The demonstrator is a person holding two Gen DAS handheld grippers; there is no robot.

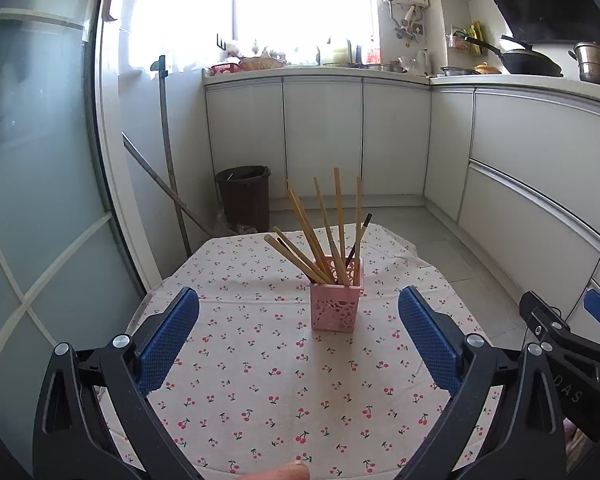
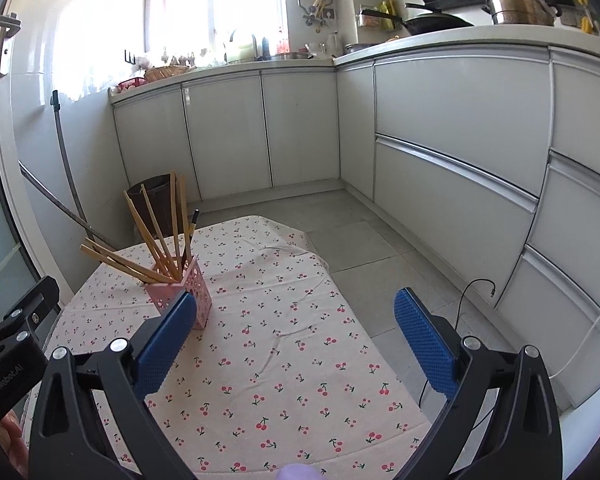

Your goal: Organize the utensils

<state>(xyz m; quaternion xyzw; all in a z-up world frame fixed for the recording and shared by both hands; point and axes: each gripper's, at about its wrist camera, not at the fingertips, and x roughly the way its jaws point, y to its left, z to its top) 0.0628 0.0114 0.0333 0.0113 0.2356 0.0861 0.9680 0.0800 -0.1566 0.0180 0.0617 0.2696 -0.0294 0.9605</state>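
The table (image 1: 260, 400) carries a cherry-print cloth. The pink holder (image 1: 335, 307) stands upright near its centre, so the chopsticks (image 1: 332, 236) fan out against its rim. Left gripper (image 1: 299, 330) and right gripper (image 2: 296, 338) hover wide open, holding nothing.

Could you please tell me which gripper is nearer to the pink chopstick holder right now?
Left, probably. The left gripper is open and faces the pink chopstick holder squarely. The right gripper, also open, has the holder off to its left, past its left finger.
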